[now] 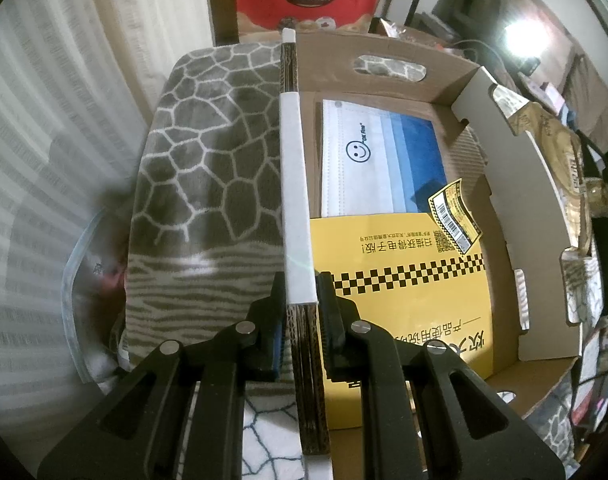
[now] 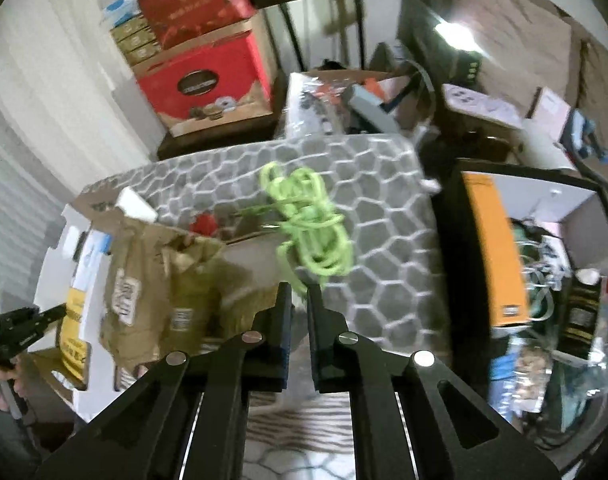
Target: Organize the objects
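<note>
In the left wrist view my left gripper [image 1: 299, 280] is shut on a long flat dark box with a white sleeve [image 1: 293, 168], held edge-up over the left wall of an open cardboard box [image 1: 504, 168]. Inside that box lie a pack of face masks [image 1: 380, 160] and a yellow manual [image 1: 404, 300]. In the right wrist view my right gripper [image 2: 299, 292] is shut on a bundle of bright green cord [image 2: 312, 224], which hangs above the grey patterned blanket [image 2: 384, 208]. The left gripper [image 2: 19, 320] shows at the far left edge.
Red gift boxes [image 2: 199, 80] are stacked at the back. A crumpled brown paper bag [image 2: 163, 280] sits by the cardboard box. An orange and black box [image 2: 496, 248] and cluttered items stand at the right. The grey blanket [image 1: 211, 152] lies left of the cardboard box.
</note>
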